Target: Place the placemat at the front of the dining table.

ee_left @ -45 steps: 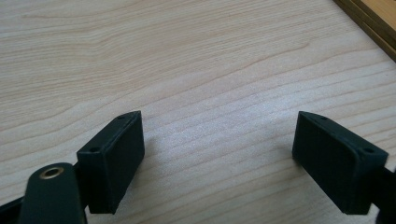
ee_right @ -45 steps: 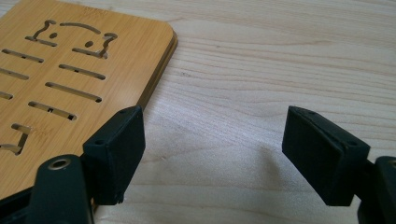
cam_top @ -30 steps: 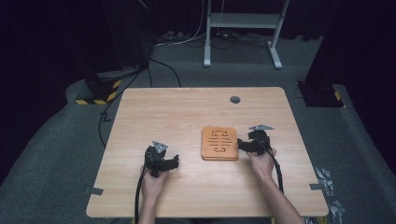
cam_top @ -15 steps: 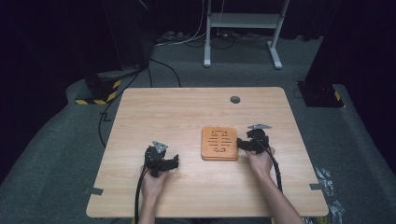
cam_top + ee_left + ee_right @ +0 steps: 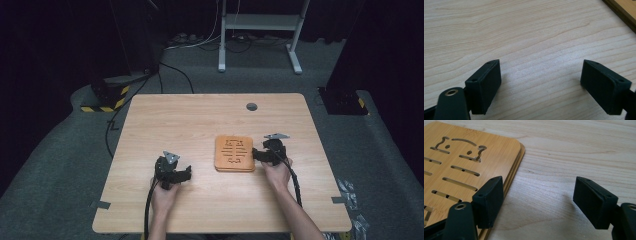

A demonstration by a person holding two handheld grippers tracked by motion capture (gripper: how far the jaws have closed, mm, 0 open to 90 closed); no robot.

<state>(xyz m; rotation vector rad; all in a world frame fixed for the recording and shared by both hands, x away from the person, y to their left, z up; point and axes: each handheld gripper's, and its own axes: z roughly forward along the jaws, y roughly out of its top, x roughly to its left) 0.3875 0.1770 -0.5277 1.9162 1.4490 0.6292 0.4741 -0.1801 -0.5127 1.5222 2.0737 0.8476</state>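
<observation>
A flat bamboo board (image 5: 234, 153) with cut-out slots lies on the table (image 5: 200, 120), right of centre and nearer the front edge. It looks stiff, light and thin, seemingly two stacked layers, with a smooth face that may slip; the rounded right edge seems the best place to take hold. The right gripper (image 5: 261, 154) rests low at that edge, jaws wide, one over the board's corner and one over bare wood. The left gripper (image 5: 181, 173) sits near the front edge, well apart from the board, jaws wide and empty.
</observation>
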